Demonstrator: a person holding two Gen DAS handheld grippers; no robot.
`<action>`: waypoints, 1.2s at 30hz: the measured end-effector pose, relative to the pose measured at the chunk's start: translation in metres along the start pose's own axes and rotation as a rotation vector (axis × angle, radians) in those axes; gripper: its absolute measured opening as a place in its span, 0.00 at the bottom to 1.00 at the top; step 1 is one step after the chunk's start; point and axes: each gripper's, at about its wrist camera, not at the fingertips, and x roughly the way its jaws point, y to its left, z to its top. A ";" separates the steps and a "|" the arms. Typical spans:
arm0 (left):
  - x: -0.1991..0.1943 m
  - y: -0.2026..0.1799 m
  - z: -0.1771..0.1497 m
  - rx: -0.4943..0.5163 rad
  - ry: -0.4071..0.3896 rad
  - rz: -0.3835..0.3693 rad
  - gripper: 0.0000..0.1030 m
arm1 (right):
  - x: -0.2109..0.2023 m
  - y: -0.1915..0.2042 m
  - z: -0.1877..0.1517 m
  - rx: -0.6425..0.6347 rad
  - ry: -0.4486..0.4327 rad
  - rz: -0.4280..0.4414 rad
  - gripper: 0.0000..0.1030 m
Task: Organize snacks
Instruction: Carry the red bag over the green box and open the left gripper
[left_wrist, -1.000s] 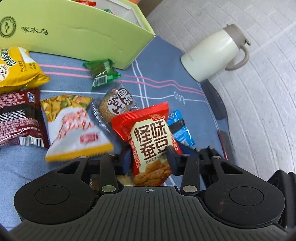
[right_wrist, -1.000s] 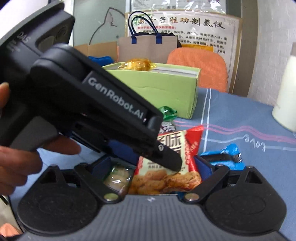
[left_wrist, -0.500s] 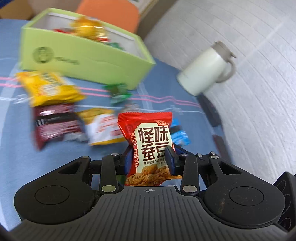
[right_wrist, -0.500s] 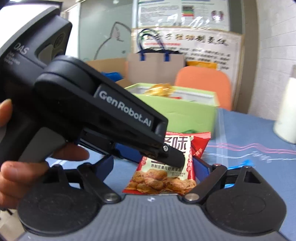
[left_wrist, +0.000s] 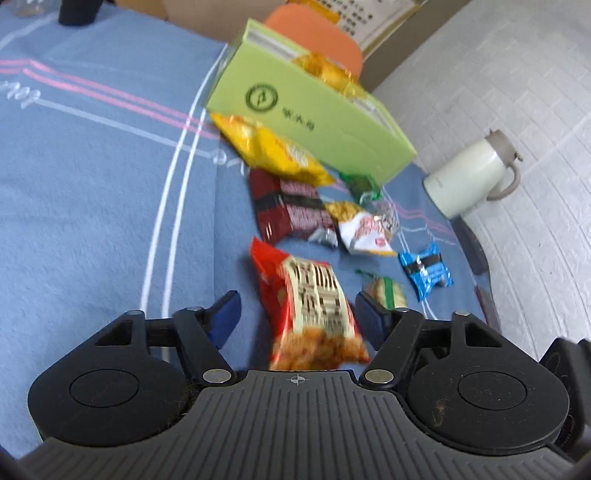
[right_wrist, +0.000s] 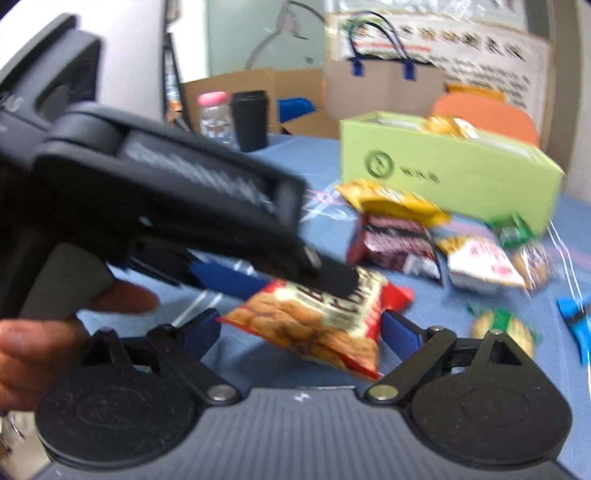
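Note:
A red bean-snack packet (left_wrist: 310, 306) hangs tilted and blurred between the fingers of my left gripper (left_wrist: 297, 317). Those jaws are opening and the blue pads (left_wrist: 225, 314) stand clear of the packet on both sides. In the right wrist view the same packet (right_wrist: 325, 325) sits just under the left gripper (right_wrist: 306, 286), which a hand (right_wrist: 33, 350) holds. My right gripper (right_wrist: 299, 328) is open below it, its jaws opening a little, with the packet between its fingers but not touched. The green box (left_wrist: 314, 122) stands beyond with a gold packet inside.
Loose on the blue cloth lie a yellow packet (left_wrist: 273, 151), a dark red packet (left_wrist: 291, 210), a white-orange packet (left_wrist: 362, 229), a blue packet (left_wrist: 426, 271) and a green-striped cracker (left_wrist: 388, 291). A white jug (left_wrist: 469, 177) stands by the right table edge. A black cup (right_wrist: 251, 118) stands far back.
The left gripper carried the red packet back and to the left of the pile, then its jaws spread and let go; the packet now tilts loose. The right gripper followed alongside, still open.

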 end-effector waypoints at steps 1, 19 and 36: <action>0.001 -0.001 0.002 0.010 0.003 -0.007 0.53 | 0.002 -0.001 0.000 0.025 0.006 0.002 0.90; 0.008 -0.007 0.013 0.058 0.037 -0.107 0.00 | -0.015 -0.004 0.013 0.009 -0.070 -0.063 0.72; 0.129 -0.112 0.203 0.162 -0.059 -0.121 0.00 | 0.079 -0.147 0.178 -0.090 -0.167 -0.172 0.73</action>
